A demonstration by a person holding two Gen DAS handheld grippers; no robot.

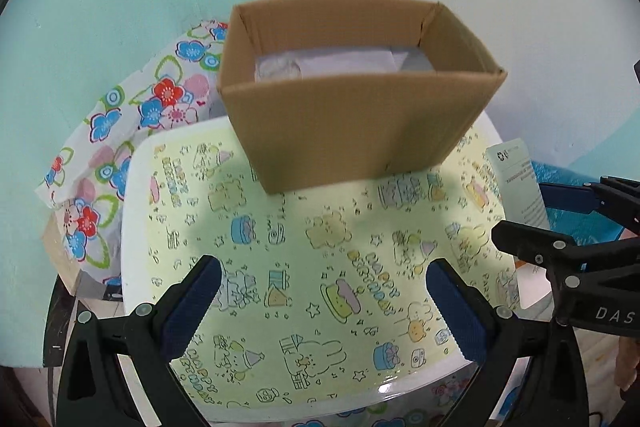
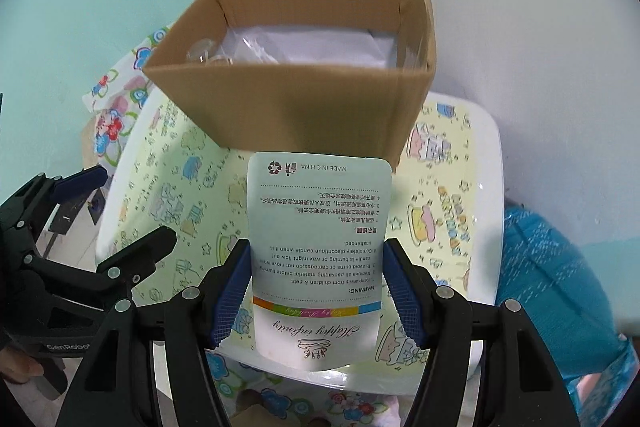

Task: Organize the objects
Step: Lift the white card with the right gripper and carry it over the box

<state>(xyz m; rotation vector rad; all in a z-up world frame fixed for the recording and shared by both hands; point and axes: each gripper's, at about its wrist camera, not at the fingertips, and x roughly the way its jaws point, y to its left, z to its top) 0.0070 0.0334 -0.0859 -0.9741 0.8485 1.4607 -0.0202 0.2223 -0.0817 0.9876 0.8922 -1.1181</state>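
Cardboard box (image 1: 352, 95) sat open-topped at the far end of a white tray (image 1: 132, 227) lined with birthday-print paper, straight ahead of the left gripper (image 1: 324, 307) as its wrist camera saw it. That gripper's blue-padded fingers (image 1: 192, 307) stood wide apart with nothing between them — only the printed liner showed in the gap. Pale, plastic-wrapped items already lay inside the box. At the right edge of this view the right gripper (image 1: 568, 223) reached in, with a sliver of a white pouch (image 1: 516, 179) beside it.

Seen from the right wrist, the white pouch (image 2: 320, 259) — a candle packet with a warning label, its print upside down to the camera — was clamped by its two side edges between the right gripper's (image 2: 318, 291) pads (image 2: 230, 303). Its long axis ran forward along the fingers, its far end pointing at the near wall of the cardboard box (image 2: 296, 107) and appearing just short of it. The box lay directly ahead and beyond the pouch, so the right hand looked better placed than the left to drop the pouch in. The left gripper (image 2: 116, 203) appeared at the lower left, empty.
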